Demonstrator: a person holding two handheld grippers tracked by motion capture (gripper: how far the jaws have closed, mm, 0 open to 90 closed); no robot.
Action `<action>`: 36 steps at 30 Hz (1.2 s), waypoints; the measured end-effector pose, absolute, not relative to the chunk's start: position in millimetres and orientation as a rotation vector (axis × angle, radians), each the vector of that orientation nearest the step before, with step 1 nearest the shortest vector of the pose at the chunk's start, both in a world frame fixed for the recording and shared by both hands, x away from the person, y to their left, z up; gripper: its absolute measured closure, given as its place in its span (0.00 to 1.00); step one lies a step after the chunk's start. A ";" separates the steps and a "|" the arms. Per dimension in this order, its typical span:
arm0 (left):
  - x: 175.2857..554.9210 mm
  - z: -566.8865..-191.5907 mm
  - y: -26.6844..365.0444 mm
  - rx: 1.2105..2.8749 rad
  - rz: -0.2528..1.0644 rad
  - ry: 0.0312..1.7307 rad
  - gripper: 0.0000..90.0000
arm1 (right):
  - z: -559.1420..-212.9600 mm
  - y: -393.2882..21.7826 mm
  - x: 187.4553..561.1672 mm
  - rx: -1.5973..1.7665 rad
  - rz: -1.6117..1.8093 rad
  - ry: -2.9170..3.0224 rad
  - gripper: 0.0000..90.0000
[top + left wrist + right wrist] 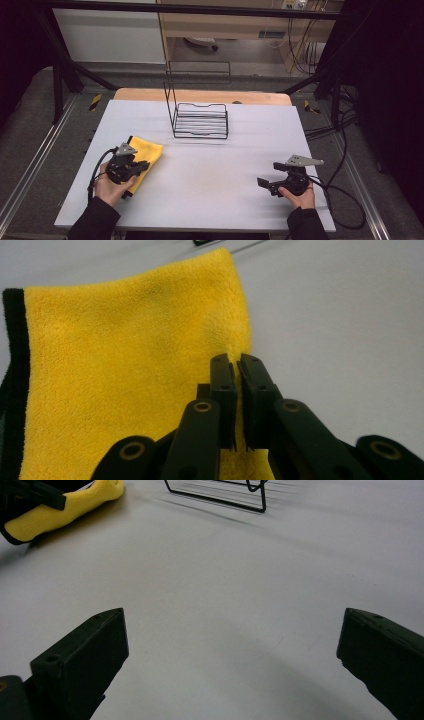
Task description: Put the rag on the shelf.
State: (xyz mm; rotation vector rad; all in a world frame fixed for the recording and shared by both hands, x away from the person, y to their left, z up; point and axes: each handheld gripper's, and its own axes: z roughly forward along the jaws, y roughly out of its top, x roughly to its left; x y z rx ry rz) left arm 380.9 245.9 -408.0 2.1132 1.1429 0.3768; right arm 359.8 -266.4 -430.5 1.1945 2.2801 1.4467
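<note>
A grey-topped bench (200,185) seen from above, with a strip of bare wood showing along its far edge. A person's two hands come in from the near side, each holding a black claw.

The left claw (142,165) sits near the bench's left edge, over a yellow cloth (146,152) that lies flat there. In the left gripper view its jaws are nearly closed, pinching the right-hand edge of the cloth between their tips. The cloth has a black-bound hem (17,365) along its left side in that view. Its near part is hidden under the claw and the left hand (111,187).

The right claw (270,174) rests low near the bench's right front corner, held by the right hand (300,196). Its jaws stand wide apart with nothing between them, only bare bench surface.

A black wire rack (200,120) stands toward the far middle of the bench, well apart from both claws. It has a flat slatted base and a tall upright wire frame at its back. In the right gripper view the rack is cut off by the top edge.

The broad middle of the bench, between the two claws and in front of the rack, is open. Cables (345,200) trail off the right side of the bench.
</note>
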 end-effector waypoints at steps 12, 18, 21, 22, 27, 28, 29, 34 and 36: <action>364.3 -410.8 194.9 2.121 0.300 1.076 0.94 | -430.6 -265.9 359.7 1.193 1.440 2.283 0.01; 362.0 -413.0 175.2 2.106 0.259 1.057 0.94 | -431.2 -265.4 360.1 1.191 1.436 2.284 0.01; 363.6 -418.0 165.9 2.129 0.255 1.042 0.93 | -431.4 -265.3 360.1 1.188 1.437 2.283 0.01; 363.9 -420.4 163.2 2.136 0.252 1.027 0.93 | -431.4 -265.3 360.1 1.188 1.437 2.283 0.01; 366.6 -428.1 162.5 2.152 0.227 0.995 0.82 | -431.4 -263.8 359.4 1.192 1.430 2.277 0.01; 367.0 -427.1 164.5 2.149 0.195 0.978 0.82 | -431.4 -263.8 359.4 1.192 1.430 2.277 0.01; 367.2 -425.3 167.2 2.143 0.181 0.958 0.70 | -431.3 -262.8 359.4 1.193 1.436 2.272 0.01; 368.1 -409.2 190.5 2.133 0.260 0.938 0.50 | -430.2 -256.8 358.8 1.206 1.441 2.274 0.01; 369.9 -403.0 206.4 2.103 0.282 0.952 0.48 | -429.7 -254.6 358.8 1.199 1.436 2.272 0.01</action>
